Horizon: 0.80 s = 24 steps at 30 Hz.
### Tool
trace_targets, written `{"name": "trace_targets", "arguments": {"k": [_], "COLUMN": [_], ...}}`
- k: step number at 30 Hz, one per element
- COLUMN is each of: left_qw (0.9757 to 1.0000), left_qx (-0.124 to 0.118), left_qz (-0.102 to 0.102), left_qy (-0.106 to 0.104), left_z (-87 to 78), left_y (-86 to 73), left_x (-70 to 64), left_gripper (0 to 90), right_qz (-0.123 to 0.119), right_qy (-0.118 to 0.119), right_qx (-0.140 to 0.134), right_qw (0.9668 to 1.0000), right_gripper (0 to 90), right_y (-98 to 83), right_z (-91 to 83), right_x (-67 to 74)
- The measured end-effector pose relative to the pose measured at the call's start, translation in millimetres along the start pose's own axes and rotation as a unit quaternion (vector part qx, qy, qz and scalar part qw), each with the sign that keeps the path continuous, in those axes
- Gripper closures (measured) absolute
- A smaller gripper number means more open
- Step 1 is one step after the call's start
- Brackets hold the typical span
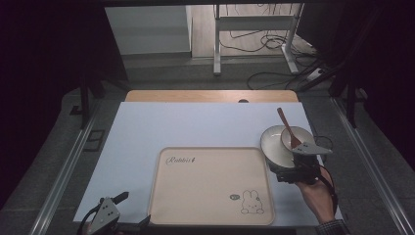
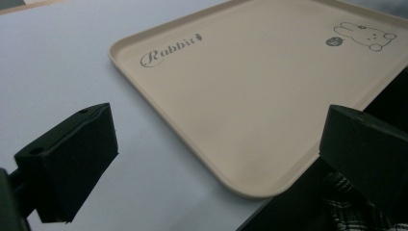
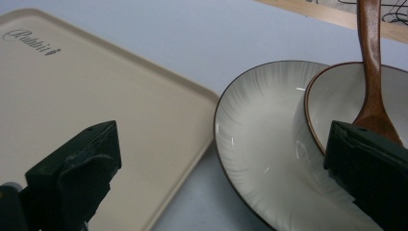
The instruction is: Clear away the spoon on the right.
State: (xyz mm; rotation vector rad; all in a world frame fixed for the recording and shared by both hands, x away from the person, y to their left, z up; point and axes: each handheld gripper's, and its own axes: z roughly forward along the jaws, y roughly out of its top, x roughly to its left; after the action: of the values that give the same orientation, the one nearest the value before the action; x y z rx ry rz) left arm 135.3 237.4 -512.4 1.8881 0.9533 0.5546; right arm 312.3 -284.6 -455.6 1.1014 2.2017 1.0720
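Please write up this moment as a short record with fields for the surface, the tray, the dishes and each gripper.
surface: pale mat on a wooden table
tray: beige tray, rabbit print, empty
dishes: large plate right of the tray, small bowl sitting in it
spoon: wooden spoon resting in the small bowl
left gripper: left gripper open, holding nothing, at the tray's near left corner
right gripper: right gripper open, jaws either side of the plate's near rim, hand behind it
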Motion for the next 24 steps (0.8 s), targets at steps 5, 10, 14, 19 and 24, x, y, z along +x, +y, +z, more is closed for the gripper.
{"name": "trace_targets", "arguments": {"k": [5, 10, 14, 19, 24], "left_qw": [1.0, 1.0, 1.0, 1.0, 1.0], "left_qx": [0.0, 0.0, 0.0, 0.0, 0.0], "left_qz": [0.0, 0.0, 0.0, 0.001, 0.001], "left_qy": [0.0, 0.0, -0.001, -0.001, -0.002], "left_z": [0.0, -0.1, -0.1, 0.0, 0.0], "left_y": [0.0, 0.0, -0.1, 0.0, 0.0], "left_x": [0.0, 0.0, 0.1, 0.0, -0.1], "left_gripper": [0.0, 0.0, 0.0, 0.0, 0.0], "right_qz": [0.001, 0.01, 0.017, 0.016, 0.015], "right_qy": [0.001, -0.002, -0.003, -0.007, -0.014], "right_qx": [0.0, 0.003, 0.005, 0.013, 0.02], "right_qw": [1.0, 0.9999, 0.9998, 0.9998, 0.9996], "right_gripper": [0.0, 0.0, 0.0, 0.0, 0.0], "right_y": [6.0, 14.3, 19.8, 26.4, 31.7], "right_z": [4.5, 10.5, 14.9, 22.6, 31.3], "right_x": [-6.3, -14.4, -20.8, -25.7, -29.7]}}
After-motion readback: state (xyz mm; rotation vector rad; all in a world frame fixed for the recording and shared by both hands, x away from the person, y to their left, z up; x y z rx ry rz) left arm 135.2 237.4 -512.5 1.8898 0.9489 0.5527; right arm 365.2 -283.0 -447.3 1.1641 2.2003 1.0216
